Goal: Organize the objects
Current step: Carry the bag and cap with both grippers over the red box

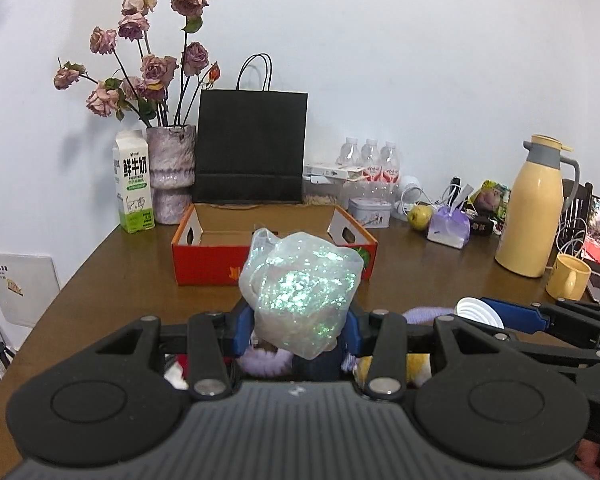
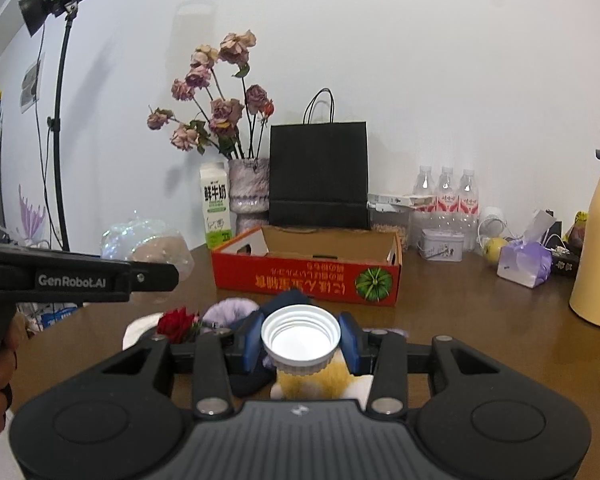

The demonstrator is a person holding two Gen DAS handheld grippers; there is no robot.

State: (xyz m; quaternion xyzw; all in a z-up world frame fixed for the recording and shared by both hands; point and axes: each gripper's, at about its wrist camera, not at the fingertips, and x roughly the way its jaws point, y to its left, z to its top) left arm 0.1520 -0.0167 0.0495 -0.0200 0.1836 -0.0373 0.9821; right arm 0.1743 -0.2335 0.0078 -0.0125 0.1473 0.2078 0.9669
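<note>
Iridescent bag (image 1: 300, 292) clenched in left claw (image 1: 298, 332) hides the box's (image 1: 220, 264) front; right claw (image 2: 300, 344) grips white cap (image 2: 300, 338).

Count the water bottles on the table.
3. They stand in a row by the wall: left bottle, middle bottle, right bottle, right of the black bag. More may be hidden behind the clutter.

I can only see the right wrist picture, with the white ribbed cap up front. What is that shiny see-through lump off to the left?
Observer: A crumpled iridescent plastic bag. The left gripper is shut on it, blue pads pressing both sides.
Operator: Is anything hidden past the tall yellow jug at my right edge?
Observer: Yes, a small yellow mug stands beside it, nearer the camera.
</note>
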